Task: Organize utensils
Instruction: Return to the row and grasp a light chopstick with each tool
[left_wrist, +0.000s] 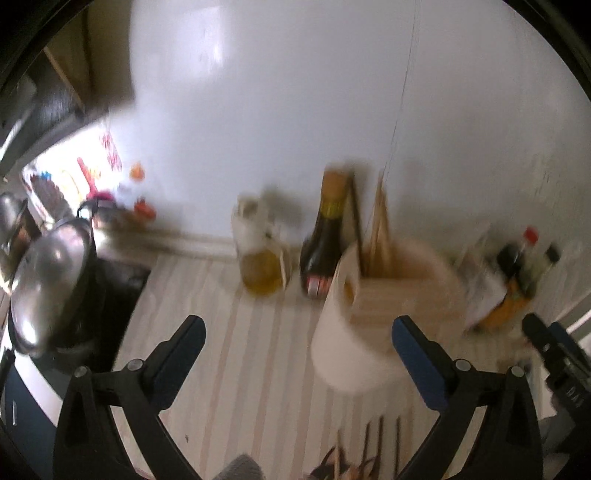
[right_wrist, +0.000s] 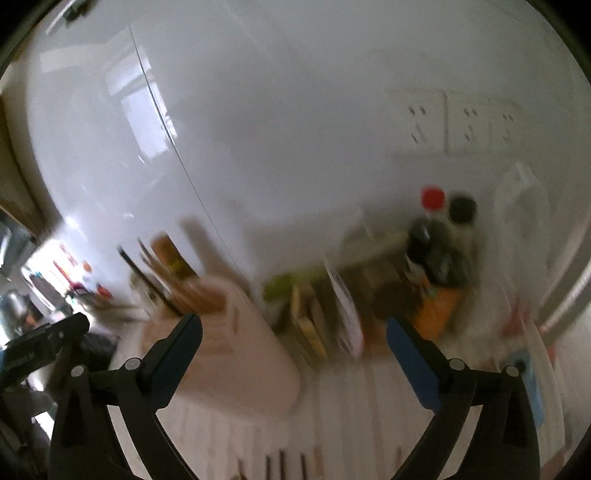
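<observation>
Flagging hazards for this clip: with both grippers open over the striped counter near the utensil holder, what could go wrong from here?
1. The utensil holder is tall, with chopsticks upright inside; a bump from the open left gripper could tip it.
2. The dark bottle and oil bottle stand close behind; a far reach might topple them.
3. Loose chopsticks lie near the counter's front edge and might get swept off.

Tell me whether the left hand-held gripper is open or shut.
Open. The left hand-held gripper has both fingers spread wide apart, with only striped countertop showing between them; nothing is held.
</observation>
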